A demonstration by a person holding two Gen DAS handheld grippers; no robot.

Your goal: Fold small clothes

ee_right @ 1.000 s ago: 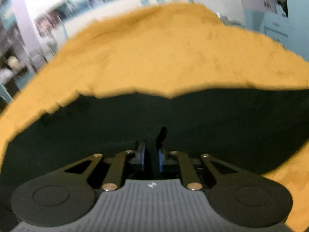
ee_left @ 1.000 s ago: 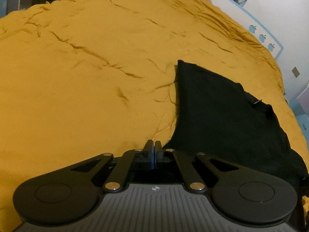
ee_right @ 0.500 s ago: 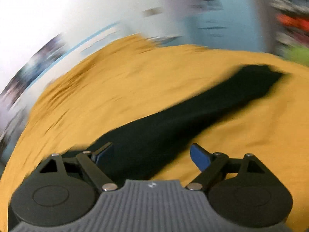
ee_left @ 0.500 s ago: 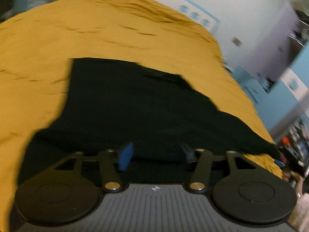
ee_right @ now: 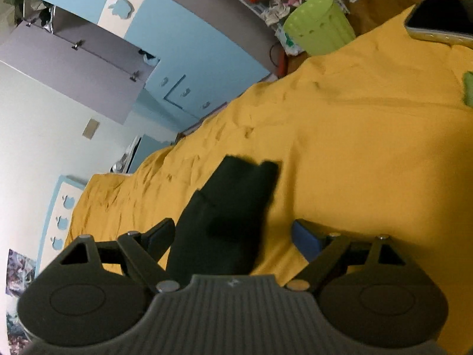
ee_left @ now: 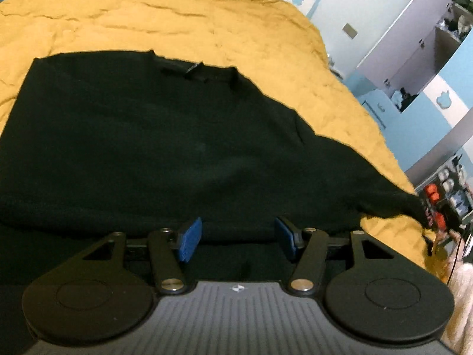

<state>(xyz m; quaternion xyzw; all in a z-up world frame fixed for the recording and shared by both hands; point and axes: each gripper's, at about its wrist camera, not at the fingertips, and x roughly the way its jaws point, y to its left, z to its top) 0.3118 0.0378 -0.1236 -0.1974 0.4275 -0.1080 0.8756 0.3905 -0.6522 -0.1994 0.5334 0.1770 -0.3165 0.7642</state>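
Note:
A black t-shirt (ee_left: 165,148) lies spread on the mustard-yellow bedspread (ee_left: 177,17), collar at the far side and one sleeve reaching right. My left gripper (ee_left: 238,236) is open and empty, just above the shirt's near hem. In the right wrist view the shirt's sleeve (ee_right: 233,204) lies on the bedspread (ee_right: 369,153), its end pointing away. My right gripper (ee_right: 233,233) is open and empty, its jaws wide on either side of the sleeve, just above it.
A phone (ee_right: 443,17) lies on the bed at the far right, with a small green item (ee_right: 468,88) near it. A green bin (ee_right: 320,26) and shelves stand on the floor beyond the bed edge. Blue cabinets (ee_left: 419,94) line the wall.
Both grippers were shut a second ago, the right one on black cloth; both have opened. The left view swung over the shirt body; the right swung to the sleeve.

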